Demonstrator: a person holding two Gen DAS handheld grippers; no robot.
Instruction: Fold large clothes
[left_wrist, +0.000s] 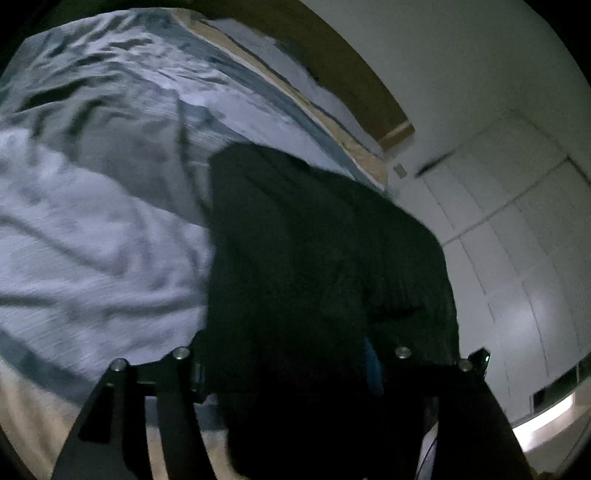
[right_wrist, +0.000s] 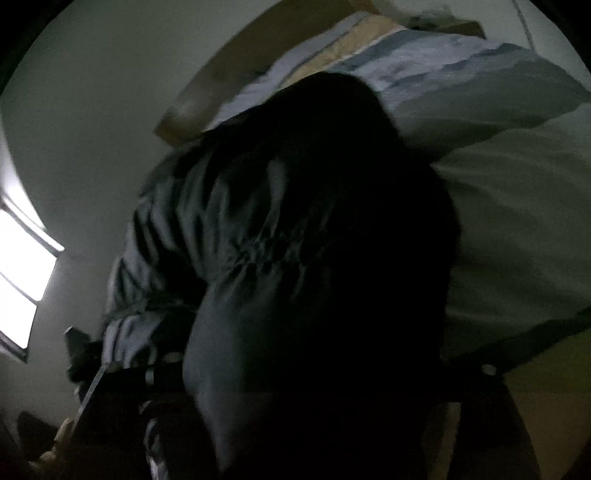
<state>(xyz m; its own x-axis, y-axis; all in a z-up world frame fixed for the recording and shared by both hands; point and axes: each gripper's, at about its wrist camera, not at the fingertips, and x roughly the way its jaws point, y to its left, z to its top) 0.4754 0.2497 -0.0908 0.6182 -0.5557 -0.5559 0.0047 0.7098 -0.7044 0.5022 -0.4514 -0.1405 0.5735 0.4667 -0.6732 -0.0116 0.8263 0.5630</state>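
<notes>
A dim room with pale walls holds a bed under a rumpled, pale blue-and-white striped duvet (left_wrist: 110, 229). Your left gripper (left_wrist: 291, 373) stands released, its black fingers apart, with the dark, bulky garment (left_wrist: 314, 258) heaped on the duvet between them. Your right gripper (right_wrist: 314, 373) also looks released, the same dark cloth filling its view.

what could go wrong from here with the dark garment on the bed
1. The dark garment lies bunched between the wide-apart fingers of the left gripper, so a new grasp may catch several layers at once.
2. It lies close to the bed's edge and could slide off.
3. In the right wrist view the cloth fills the dim frame and hides the right gripper, so aiming for a hem looks hard.
</notes>
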